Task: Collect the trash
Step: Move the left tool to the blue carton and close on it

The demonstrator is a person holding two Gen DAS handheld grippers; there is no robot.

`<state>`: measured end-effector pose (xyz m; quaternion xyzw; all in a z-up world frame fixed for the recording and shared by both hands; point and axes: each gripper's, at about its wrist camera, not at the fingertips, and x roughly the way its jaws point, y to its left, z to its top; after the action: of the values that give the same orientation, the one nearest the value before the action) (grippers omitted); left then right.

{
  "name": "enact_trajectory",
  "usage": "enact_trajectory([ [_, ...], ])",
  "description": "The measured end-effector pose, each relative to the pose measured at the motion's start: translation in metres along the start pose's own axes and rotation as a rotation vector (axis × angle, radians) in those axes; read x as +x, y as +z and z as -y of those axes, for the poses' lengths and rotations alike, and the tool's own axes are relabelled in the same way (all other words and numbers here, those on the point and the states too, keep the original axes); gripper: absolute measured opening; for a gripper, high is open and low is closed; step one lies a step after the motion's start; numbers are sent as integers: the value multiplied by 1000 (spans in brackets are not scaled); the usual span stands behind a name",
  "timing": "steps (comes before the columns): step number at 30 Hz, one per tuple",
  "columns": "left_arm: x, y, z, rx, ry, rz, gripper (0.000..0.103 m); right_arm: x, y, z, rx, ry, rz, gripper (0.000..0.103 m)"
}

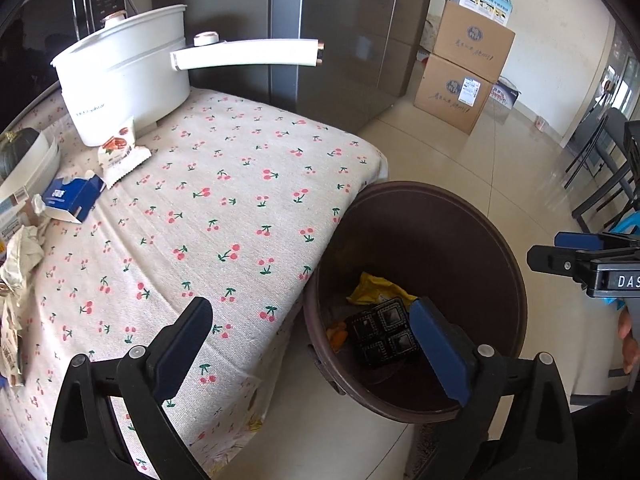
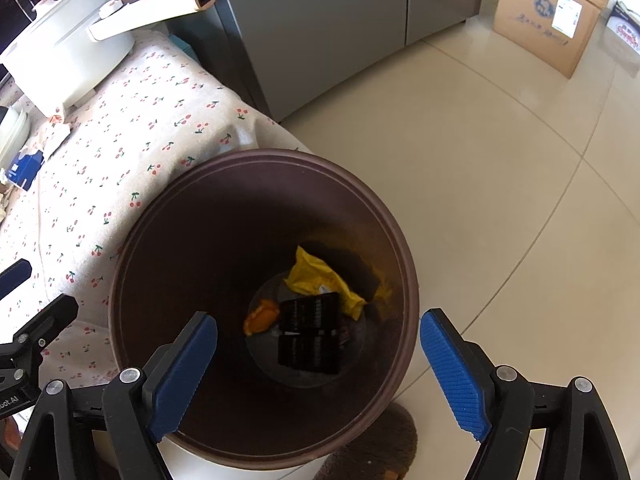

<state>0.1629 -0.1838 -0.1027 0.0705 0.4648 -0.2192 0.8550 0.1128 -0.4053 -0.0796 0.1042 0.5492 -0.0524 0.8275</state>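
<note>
Left wrist view
- Your left gripper (image 1: 310,344): jaws stand wide apart with nothing between the pads; it hangs over the desk's near edge and the bin's rim.
- Bin (image 1: 516,280): brown, round, on the floor just beside the desk corner, below and to the right of your left gripper.
- Already in the bin: a yellow wrapper (image 1: 378,288), a black compartment tray (image 1: 382,334) and an orange scrap (image 1: 337,334).
- Trash not yet collected: a snack packet (image 1: 122,152) leaning at the white pot (image 1: 124,76), a blue carton (image 1: 72,198) beside it, and crumpled paper (image 1: 22,252) at the picture's left edge.
- Deciding relation: all three lie up and to the left of your left gripper, across the cherry-print desk (image 1: 224,216), well away from the bin.
- Judgement: your left hand is the nearer one to reach them; the packet's long axis appears to run diagonally toward the pot.

Right wrist view
- Your right gripper (image 2: 318,360): jaws parted, empty, pointing straight down into the bin mouth (image 2: 404,264).
- Contents below: the tray (image 2: 310,336) on the bottom, the wrapper (image 2: 320,280) behind it, the orange scrap (image 2: 260,316) to its left.
- Remaining trash from here: only the blue carton (image 2: 24,168) shows clearly, far left on the desk (image 2: 132,148); the rest is too small to tell.
- Judgement: your right hand must cross the whole desk to reach it.
</note>
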Motion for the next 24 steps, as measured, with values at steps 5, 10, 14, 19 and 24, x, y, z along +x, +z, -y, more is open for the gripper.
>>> enact_trajectory([
  [5, -18, -1, -16, 1, 36, 14, 103, -1, 7, -12, -21, 8, 8, 87],
  [10, -38, -10, -52, -44, 91, 9, 103, -1, 19, -37, -58, 20, 18, 87],
  [14, -60, -17, -91, -68, 182, 29, 103, 0, 27, -68, -101, 45, 24, 87],
  [19, -86, -29, -160, -186, 273, -1, 103, 2, 34, -115, -176, 81, 27, 88],
  [24, -108, -43, -227, -312, 369, -29, 103, 6, 40, -158, -245, 97, 32, 89],
])
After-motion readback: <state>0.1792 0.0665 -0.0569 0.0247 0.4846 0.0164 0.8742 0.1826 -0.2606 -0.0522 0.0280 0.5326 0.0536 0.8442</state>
